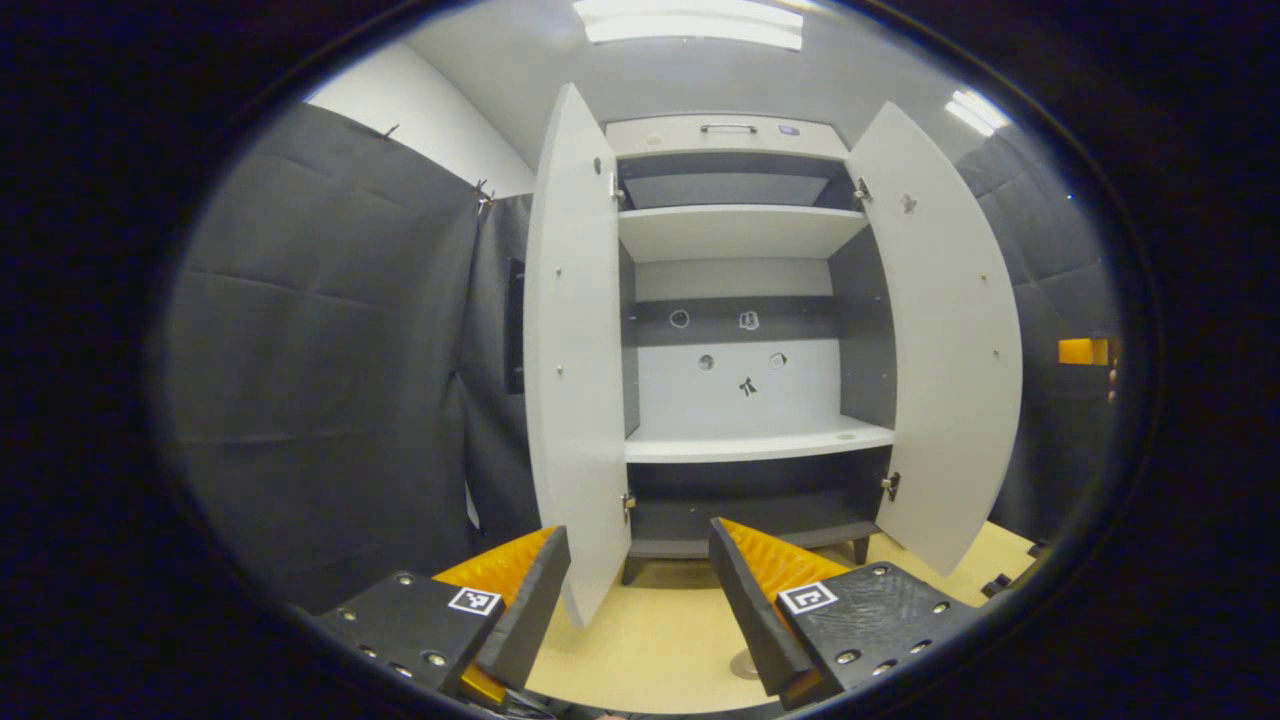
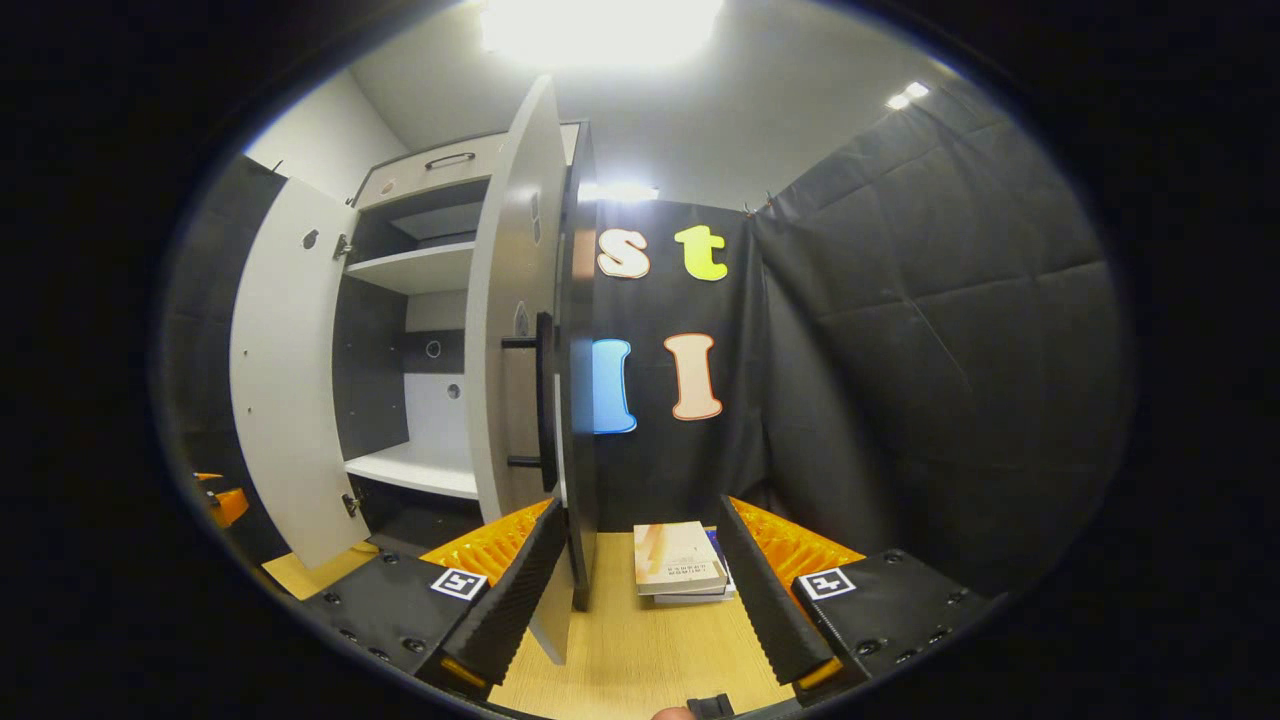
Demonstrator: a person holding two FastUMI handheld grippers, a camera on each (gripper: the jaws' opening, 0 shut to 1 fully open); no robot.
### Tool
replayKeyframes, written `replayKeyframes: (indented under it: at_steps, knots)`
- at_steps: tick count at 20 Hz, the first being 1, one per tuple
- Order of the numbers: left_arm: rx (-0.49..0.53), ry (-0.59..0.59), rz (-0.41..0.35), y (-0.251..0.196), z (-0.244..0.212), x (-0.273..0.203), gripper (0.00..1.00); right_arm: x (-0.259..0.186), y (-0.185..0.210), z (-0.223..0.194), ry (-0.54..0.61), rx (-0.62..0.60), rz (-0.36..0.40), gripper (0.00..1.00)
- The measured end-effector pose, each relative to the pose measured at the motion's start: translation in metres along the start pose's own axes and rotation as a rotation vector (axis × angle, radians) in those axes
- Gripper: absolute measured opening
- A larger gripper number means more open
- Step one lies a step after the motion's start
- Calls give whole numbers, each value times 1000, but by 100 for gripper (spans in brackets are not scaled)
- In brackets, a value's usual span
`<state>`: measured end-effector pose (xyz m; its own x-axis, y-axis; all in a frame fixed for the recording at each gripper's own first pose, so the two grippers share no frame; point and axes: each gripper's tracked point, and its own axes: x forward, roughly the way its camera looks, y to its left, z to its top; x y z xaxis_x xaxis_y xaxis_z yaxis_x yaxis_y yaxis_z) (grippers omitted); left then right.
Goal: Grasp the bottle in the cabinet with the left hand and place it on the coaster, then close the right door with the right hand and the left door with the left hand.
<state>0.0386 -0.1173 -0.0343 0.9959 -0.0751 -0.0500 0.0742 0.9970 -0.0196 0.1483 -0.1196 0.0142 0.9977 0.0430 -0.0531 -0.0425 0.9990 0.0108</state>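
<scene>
So in the left gripper view the left gripper [image 1: 640,590] has its fingers spread wide with nothing between them, pointed at the cabinet [image 1: 735,330]. Left door [image 1: 575,350] and right door [image 1: 945,340] both hang open, shelves bare. In the right gripper view the right gripper [image 2: 635,580] is spread too, just beside the right door's edge, books [image 2: 682,560] stacked on the table [image 2: 640,650]. Cover text's too small to read.

Both sets of tongs, left [image 1: 640,590] and right [image 2: 635,590], carry chunky black mounting blocks dotted with silver screws, each topped by a small square black-and-white marker tag, with ridged inner finger faces.
</scene>
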Motion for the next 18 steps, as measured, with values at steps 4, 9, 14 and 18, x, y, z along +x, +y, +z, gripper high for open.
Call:
replayKeyframes:
  at_steps: [4, 9, 14, 18]
  knots:
    - [0, -10, 48, 36, 6, -1, 85, 24, 1, 8, 9, -4, -29, 97]
    - [-2, -5, 95, 74, 6, -4, 85, 46, 8, 18, 21, -38, -57, 97]
    - [17, 1, 124, 102, 5, -2, 85, 59, 14, 30, 23, -40, -85, 97]
    - [22, 1, 134, 119, 6, 4, 85, 69, 20, 28, 44, -26, -110, 97]
